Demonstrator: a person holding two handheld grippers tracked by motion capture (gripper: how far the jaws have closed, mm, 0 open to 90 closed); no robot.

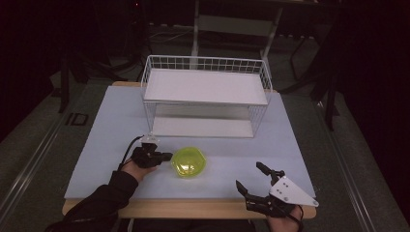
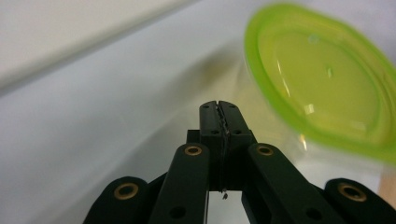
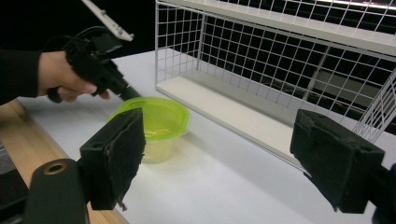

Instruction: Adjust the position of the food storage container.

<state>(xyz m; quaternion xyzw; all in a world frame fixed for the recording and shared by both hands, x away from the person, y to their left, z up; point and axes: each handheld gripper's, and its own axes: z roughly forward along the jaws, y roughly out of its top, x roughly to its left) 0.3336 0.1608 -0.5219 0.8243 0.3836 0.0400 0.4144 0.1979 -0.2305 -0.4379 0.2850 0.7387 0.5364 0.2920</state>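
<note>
A clear tub with a lime-green lid [image 1: 188,162] stands on the white table, near the front and left of the middle. My left gripper [image 1: 167,156] lies level just left of the tub, its tips at the lid's rim; touching or not, I cannot tell. In the left gripper view its jaws [image 2: 218,106] are pressed together with nothing between them, and the green lid [image 2: 322,79] sits up and to the right. My right gripper [image 1: 248,175] rests at the front right edge, wide open and empty. Between its pads [image 3: 116,154] I see the tub [image 3: 156,121] and the left gripper [image 3: 130,92].
A white wire rack [image 1: 205,96] with two shelves stands at the back middle of the table [image 1: 106,145]; its lower shelf [image 3: 224,109] lies just behind the tub. The table's wooden front edge [image 1: 193,209] runs between my forearms. Dark floor and furniture legs surround the table.
</note>
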